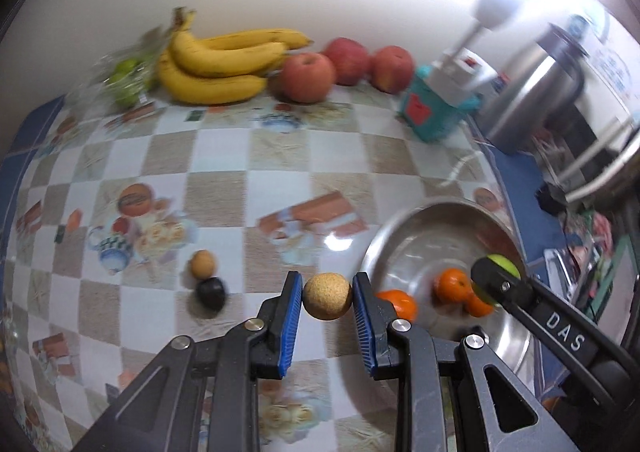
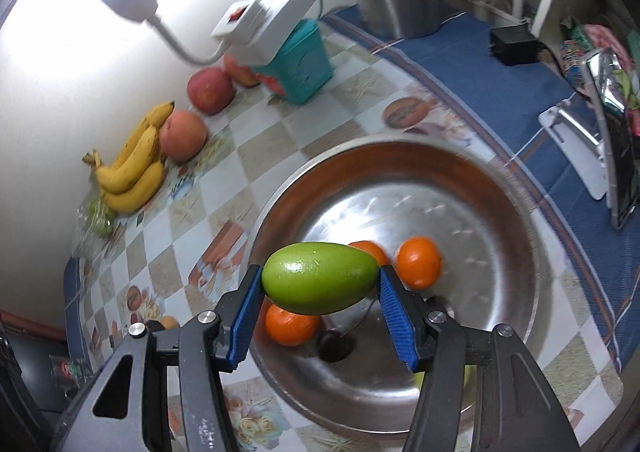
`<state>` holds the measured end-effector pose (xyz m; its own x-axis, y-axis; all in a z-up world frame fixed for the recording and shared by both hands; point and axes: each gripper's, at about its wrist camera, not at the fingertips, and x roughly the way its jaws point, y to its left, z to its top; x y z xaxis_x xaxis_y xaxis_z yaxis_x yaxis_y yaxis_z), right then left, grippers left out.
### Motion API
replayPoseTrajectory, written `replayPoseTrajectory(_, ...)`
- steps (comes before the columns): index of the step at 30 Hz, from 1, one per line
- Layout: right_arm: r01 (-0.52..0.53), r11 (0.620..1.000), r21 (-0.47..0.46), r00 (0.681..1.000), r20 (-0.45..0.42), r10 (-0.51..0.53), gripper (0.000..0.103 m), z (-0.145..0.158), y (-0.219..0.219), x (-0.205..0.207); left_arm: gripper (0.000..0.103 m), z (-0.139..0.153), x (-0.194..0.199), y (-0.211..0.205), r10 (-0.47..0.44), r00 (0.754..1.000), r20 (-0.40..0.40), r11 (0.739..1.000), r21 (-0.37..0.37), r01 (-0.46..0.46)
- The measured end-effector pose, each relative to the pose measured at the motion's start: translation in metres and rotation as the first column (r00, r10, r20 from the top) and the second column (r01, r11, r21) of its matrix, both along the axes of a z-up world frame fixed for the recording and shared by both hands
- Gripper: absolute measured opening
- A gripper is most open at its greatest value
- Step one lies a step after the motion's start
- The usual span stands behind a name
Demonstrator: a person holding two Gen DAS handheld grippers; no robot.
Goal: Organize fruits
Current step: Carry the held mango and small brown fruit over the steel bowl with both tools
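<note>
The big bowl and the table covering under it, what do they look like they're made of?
Bowl: apparently stainless steel, with a shiny silver inside that mirrors the oranges and throws bright glints. Table covering: probably glossy vinyl or oilcloth, with a printed checker and food pattern and a sharp white light reflection on its smooth surface; it could be laminate, the look leaves that open.

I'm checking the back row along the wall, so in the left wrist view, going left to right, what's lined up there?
Bagged green fruit → banana bunch → three red apples → teal box with a white switch unit on top → steel kettle.
</note>
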<state>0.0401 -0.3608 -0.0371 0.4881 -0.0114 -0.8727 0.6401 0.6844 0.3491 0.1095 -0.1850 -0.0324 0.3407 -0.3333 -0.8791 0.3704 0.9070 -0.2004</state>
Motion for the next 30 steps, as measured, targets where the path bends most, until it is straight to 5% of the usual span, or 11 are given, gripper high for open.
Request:
replayPoseTrajectory(11,0.086,0.995,-0.042,0.996,0.014,-0.086,0.059,-0.015,-0.034,-0.006,0.028,-0.007,-0.004,-0.043,-0.115,0.987,0.114,0.993,-0.012,0.117)
replayPoseTrajectory(30,0.082,0.991,-0.107,0.996,0.035,-0.079,0.059,-0.043,-0.041,0.013,0.028,-0.045,-0.002,-0.070,-0.175,0.982,0.075,0.984,-0.007,0.176)
